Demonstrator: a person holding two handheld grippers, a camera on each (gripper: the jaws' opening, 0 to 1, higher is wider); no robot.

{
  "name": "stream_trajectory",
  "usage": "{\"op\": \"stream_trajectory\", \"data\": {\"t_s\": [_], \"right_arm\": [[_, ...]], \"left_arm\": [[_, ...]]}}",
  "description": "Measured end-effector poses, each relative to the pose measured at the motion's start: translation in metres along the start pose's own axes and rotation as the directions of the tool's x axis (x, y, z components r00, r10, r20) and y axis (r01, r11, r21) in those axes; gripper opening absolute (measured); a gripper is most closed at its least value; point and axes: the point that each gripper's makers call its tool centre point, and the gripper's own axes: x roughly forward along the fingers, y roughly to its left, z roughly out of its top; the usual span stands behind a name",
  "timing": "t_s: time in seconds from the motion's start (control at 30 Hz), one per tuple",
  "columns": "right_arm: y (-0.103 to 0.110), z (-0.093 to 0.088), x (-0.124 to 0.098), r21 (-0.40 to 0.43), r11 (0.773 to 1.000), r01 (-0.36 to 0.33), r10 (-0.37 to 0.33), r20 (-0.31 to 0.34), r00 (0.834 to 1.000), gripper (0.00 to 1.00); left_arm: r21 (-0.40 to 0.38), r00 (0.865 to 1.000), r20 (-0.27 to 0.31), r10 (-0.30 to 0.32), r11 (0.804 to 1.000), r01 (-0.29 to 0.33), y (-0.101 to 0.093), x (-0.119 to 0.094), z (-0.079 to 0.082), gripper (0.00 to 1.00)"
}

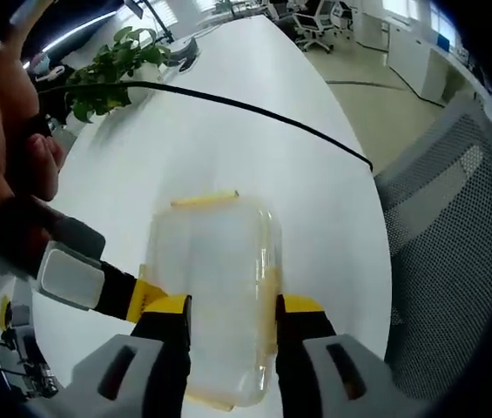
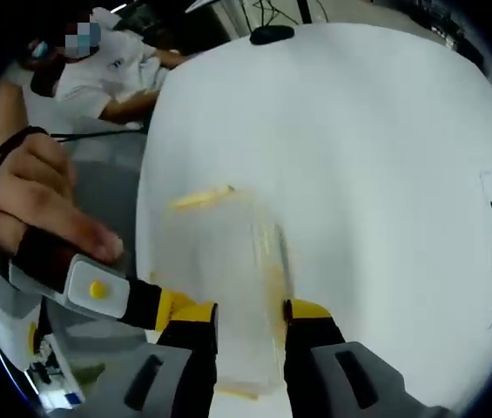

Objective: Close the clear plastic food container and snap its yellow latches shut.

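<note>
**Clear container between claw jaws on white tabletop**

Item 1. Clear plastic food container (image 1: 219,287): lies flat on the white tabletop (image 1: 254,157), lid on top. A yellow latch (image 1: 204,199) shows along its far end; another yellow strip runs down its side by the tabletop's curved edge. In the right gripper view the container (image 2: 224,279) appears blurred, with its far yellow latch (image 2: 202,198) and a faint yellow side strip visible.

Item 2. Left claw (image 1: 232,335): jaws set narrowly apart, one on each long side of the container, yellow-tipped, close against its walls. Whether they press the plastic cannot be told.

Item 3. Right claw (image 2: 250,340): jaws likewise narrowly apart, standing on either side of the container's near portion. Actual contact cannot be told because of blur.

Item 4. A second gripper body with grey pad and yellow base enters each view from the left side, touching or just beside the container's side; a hand (image 2: 37,200) grips it.

Item 5. Black cable (image 1: 254,111): crosses the tabletop beyond the container, well apart from it.

Item 6. Potted green plant (image 1: 111,74): at the far part of the tabletop.

Item 7. Grey mesh chair (image 1: 454,252): beside the tabletop's curved edge.

Item 8. Seated person in white shirt (image 2: 111,74): at the tabletop's far side.
</note>
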Motion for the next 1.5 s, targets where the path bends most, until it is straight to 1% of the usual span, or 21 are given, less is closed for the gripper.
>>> {"op": "stream_trajectory", "data": {"t_s": [0.2,0.43,0.5,0.57,0.6,0.63,0.67,0.73,0.77,0.83,0.9,0.97,1.07,1.17,1.23,1.33,1.4,1.5], "right_arm": [[-0.001,-0.002,0.000,-0.006,1.000,-0.004,0.004,-0.007,1.000,0.29],[-0.001,-0.003,-0.002,0.007,1.000,0.022,-0.022,0.017,1.000,0.29],[-0.001,-0.003,-0.003,-0.004,0.999,0.035,-0.035,0.023,0.999,0.29],[0.000,-0.001,-0.004,-0.013,0.998,0.060,-0.059,0.017,0.998,0.29],[0.001,-0.002,-0.004,-0.032,0.997,0.066,-0.066,0.021,0.998,0.29],[0.002,-0.001,-0.004,-0.044,0.997,0.069,-0.068,0.022,0.997,0.29],[0.002,-0.001,-0.004,-0.043,0.996,0.073,-0.072,0.025,0.997,0.29],[0.001,-0.001,-0.005,-0.045,0.996,0.080,-0.079,0.035,0.996,0.29],[0.000,0.001,-0.005,-0.040,0.996,0.084,-0.082,0.052,0.995,0.31],[-0.003,0.003,-0.006,-0.040,0.994,0.106,-0.103,0.081,0.991,0.40],[-0.011,0.007,-0.011,-0.056,0.986,0.156,-0.148,0.122,0.981,0.51],[-0.011,0.005,-0.014,-0.047,0.986,0.158,-0.151,0.128,0.980,0.56],[-0.014,0.002,-0.019,-0.044,0.982,0.182,-0.174,0.144,0.974,0.63],[-0.021,-0.007,-0.024,-0.059,0.970,0.237,-0.226,0.146,0.963,0.65],[-0.020,-0.013,-0.026,-0.053,0.971,0.235,-0.225,0.156,0.962,0.64],[-0.013,-0.020,-0.029,-0.027,0.974,0.226,-0.217,0.189,0.958,0.65],[-0.008,-0.024,-0.029,-0.040,0.973,0.227,-0.216,0.192,0.957,0.67],[0.001,-0.031,-0.029,-0.109,0.962,0.252,-0.231,0.178,0.957,0.71]], "left_arm": [[-0.011,1.000,0.025,0.009,1.000,-0.009,0.000,-0.001,0.001,0.37],[-0.004,0.999,0.034,0.018,1.000,-0.018,-0.001,-0.002,0.002,0.37],[-0.016,0.999,0.046,0.011,1.000,-0.010,0.000,-0.003,0.003,0.38],[-0.028,0.999,0.044,-0.014,0.999,0.015,0.002,-0.005,0.004,0.38],[-0.060,0.998,0.050,-0.027,0.998,0.030,0.000,-0.007,0.004,0.39],[-0.072,0.996,0.076,-0.044,0.996,0.049,-0.004,-0.008,0.008,0.42],[-0.077,0.995,0.086,-0.048,0.996,0.055,-0.007,-0.010,0.010,0.46],[-0.066,0.995,0.088,-0.054,0.996,0.060,-0.011,-0.012,0.011,0.54],[-0.076,0.993,0.098,-0.071,0.994,0.079,-0.016,-0.013,0.013,0.59],[-0.132,0.989,0.115,-0.094,0.985,0.109,-0.023,-0.016,0.014,0.63],[-0.144,0.986,0.129,-0.103,0.982,0.121,-0.027,-0.019,0.016,0.69],[-0.143,0.983,0.141,-0.118,0.980,0.139,-0.032,-0.019,0.017,0.77],[-0.150,0.982,0.133,-0.135,0.977,0.155,-0.036,-0.020,0.015,0.82],[-0.174,0.978,0.145,-0.151,0.969,0.176,-0.037,-0.026,0.011,0.83],[-0.182,0.977,0.148,-0.155,0.966,0.181,-0.036,-0.029,0.007,0.83],[-0.203,0.978,0.144,-0.149,0.963,0.177,-0.033,-0.031,-0.003,0.86],[-0.208,0.980,0.135,-0.149,0.962,0.175,-0.032,-0.031,-0.008,0.89],[-0.209,0.981,0.132,-0.145,0.963,0.170,-0.028,-0.032,-0.013,0.96]]}}
